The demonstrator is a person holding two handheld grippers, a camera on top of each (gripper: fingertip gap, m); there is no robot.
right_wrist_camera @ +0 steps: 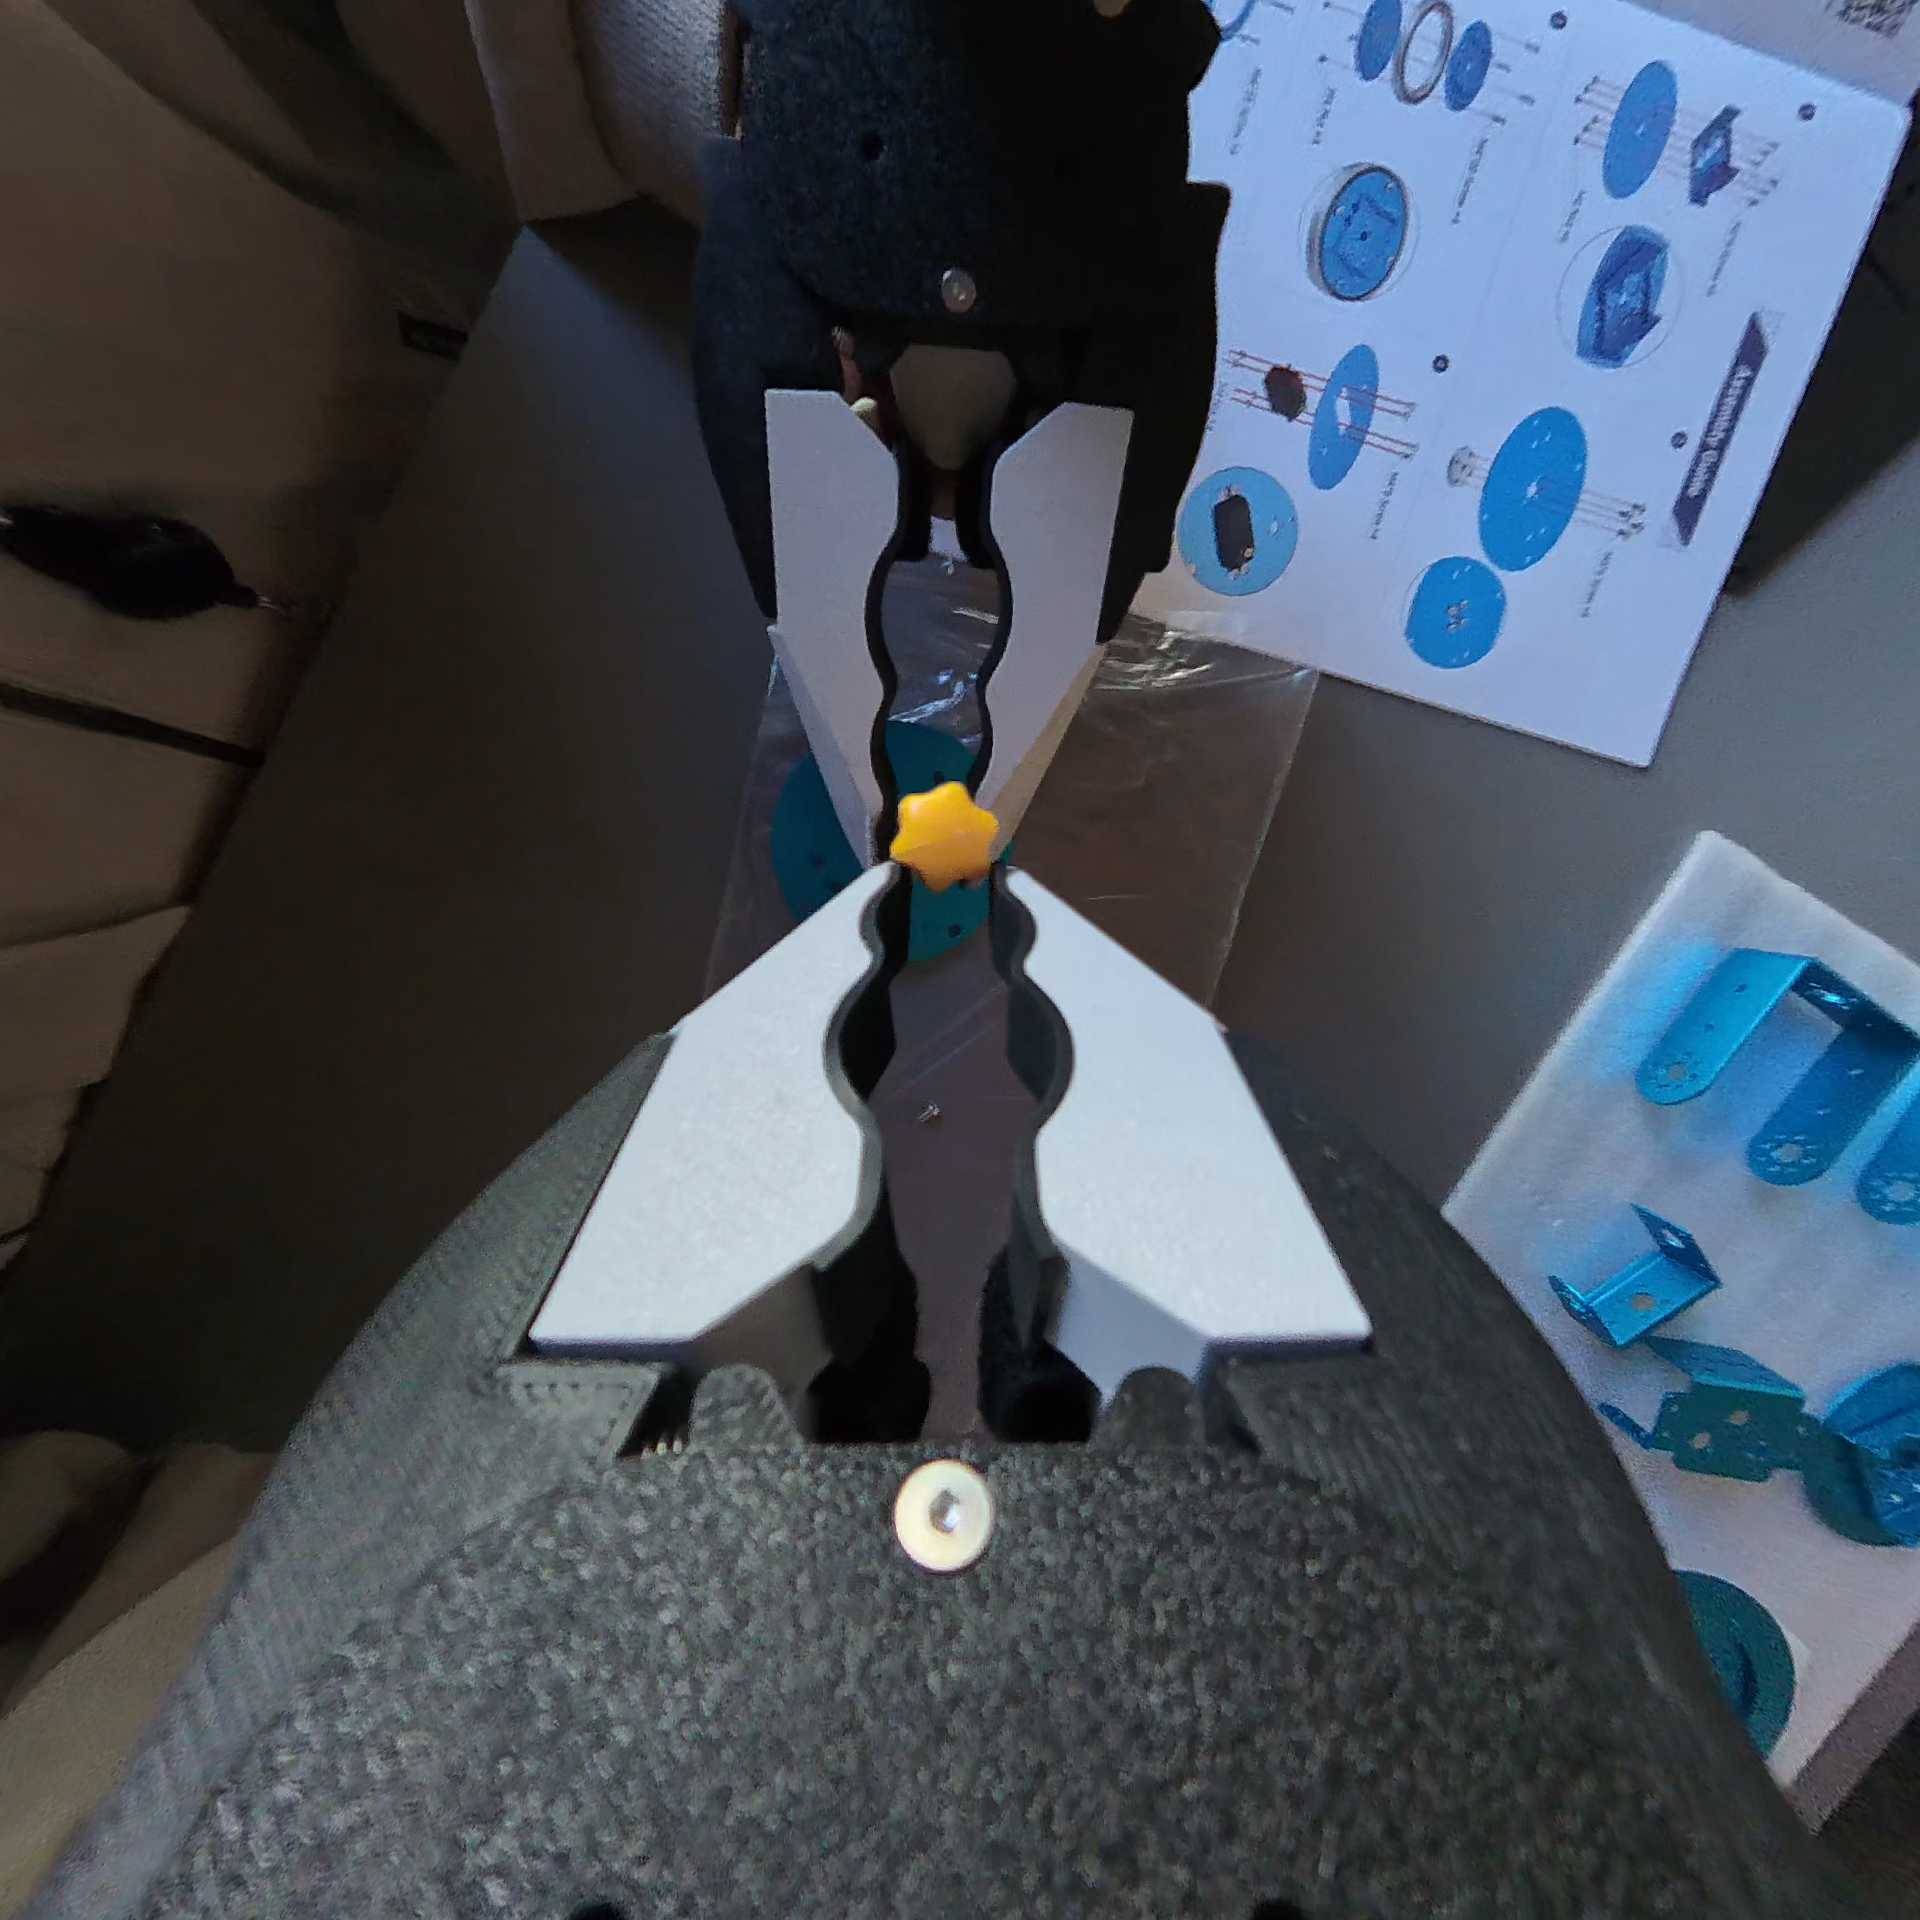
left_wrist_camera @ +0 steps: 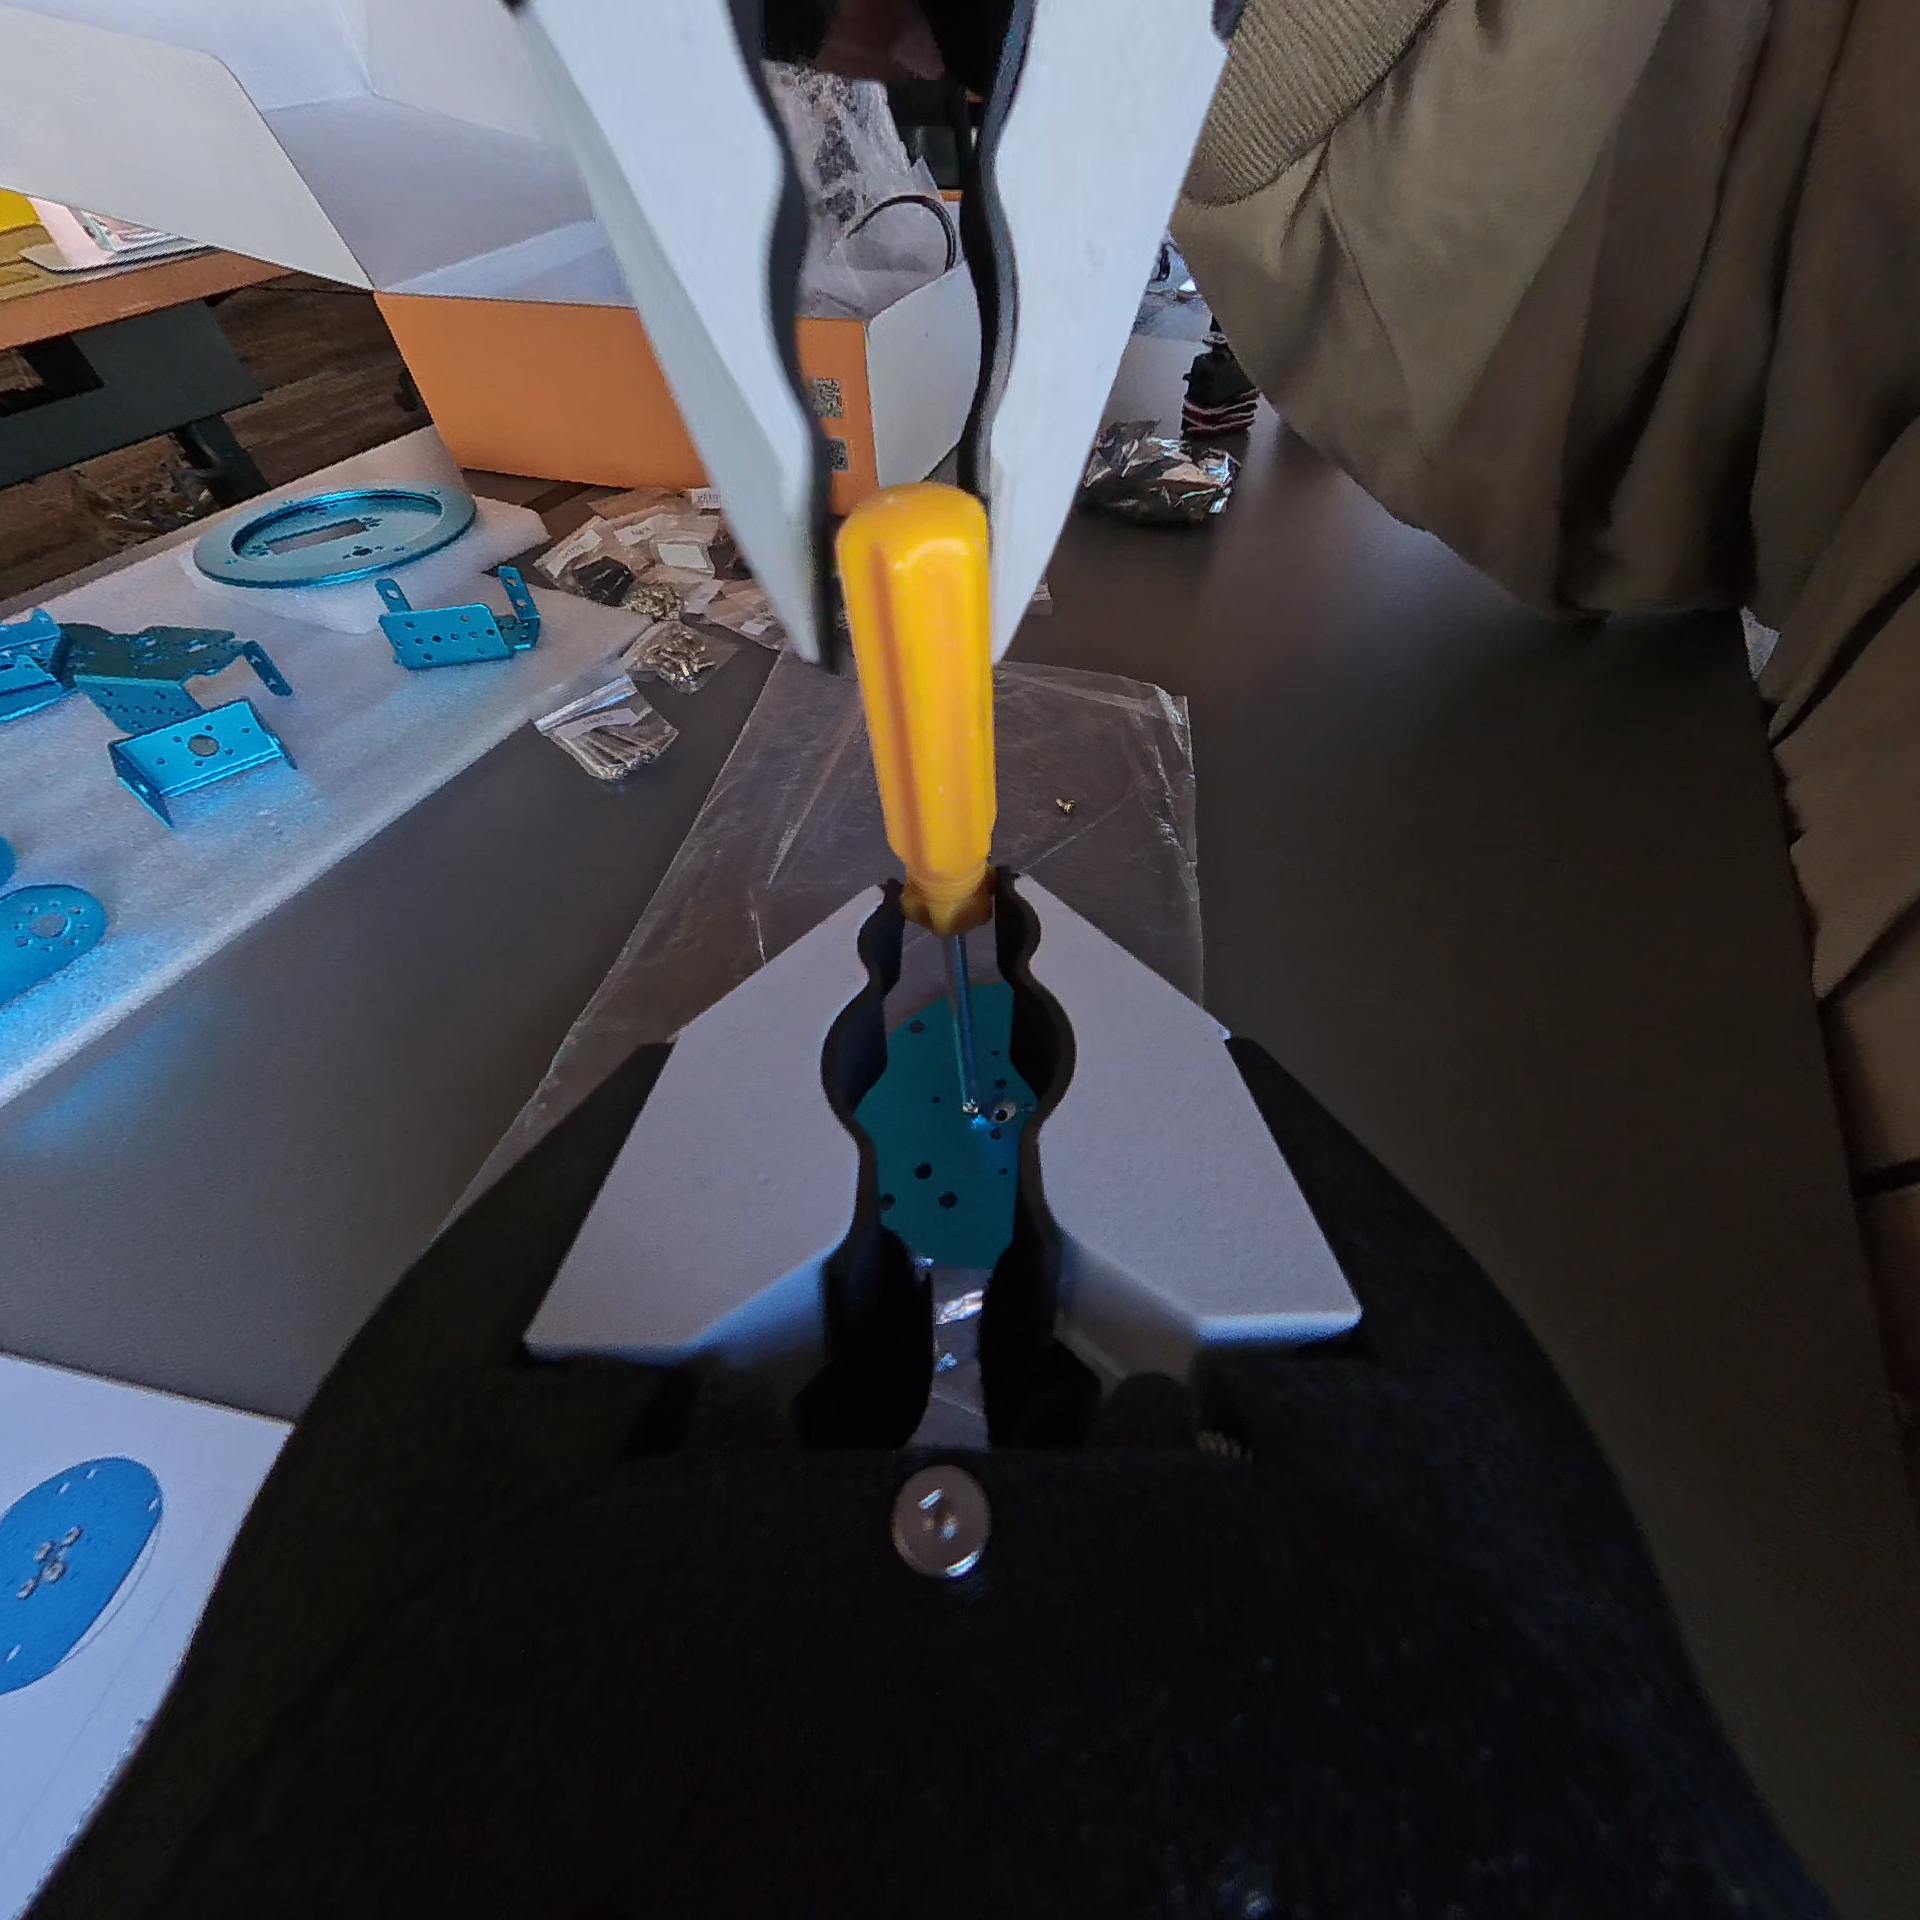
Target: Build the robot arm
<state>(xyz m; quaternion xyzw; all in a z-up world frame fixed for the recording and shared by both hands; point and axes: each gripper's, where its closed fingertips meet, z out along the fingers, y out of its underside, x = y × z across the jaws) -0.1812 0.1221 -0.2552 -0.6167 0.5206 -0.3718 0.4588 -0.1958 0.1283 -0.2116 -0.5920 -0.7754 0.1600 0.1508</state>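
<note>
A: What is on the table (left_wrist_camera: 1403, 935)?

B: A clear plastic sheet (left_wrist_camera: 1101, 790), and on it a blue plate (left_wrist_camera: 940, 1174). The screwdriver (left_wrist_camera: 920, 686) stands tip-down on the plate.

A: And the grippers?

B: The right gripper (right_wrist_camera: 943, 878) clamps the screwdriver's handle; the left gripper (left_wrist_camera: 943, 894) is pinched narrow at its neck. Left of the plate, blue brackets (left_wrist_camera: 457, 623) lie on white foam (left_wrist_camera: 312, 790); an orange box (left_wrist_camera: 551, 395) sits behind.

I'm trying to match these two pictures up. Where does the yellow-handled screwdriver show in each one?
Left wrist view: the screwdriver stands upright at centre, its tip on the blue perforated disc.
Right wrist view: only its star-shaped yellow handle end shows, seen end-on at centre, between both grippers' fingertips.
Shared landmark: the blue perforated disc on clear plastic film.
</note>
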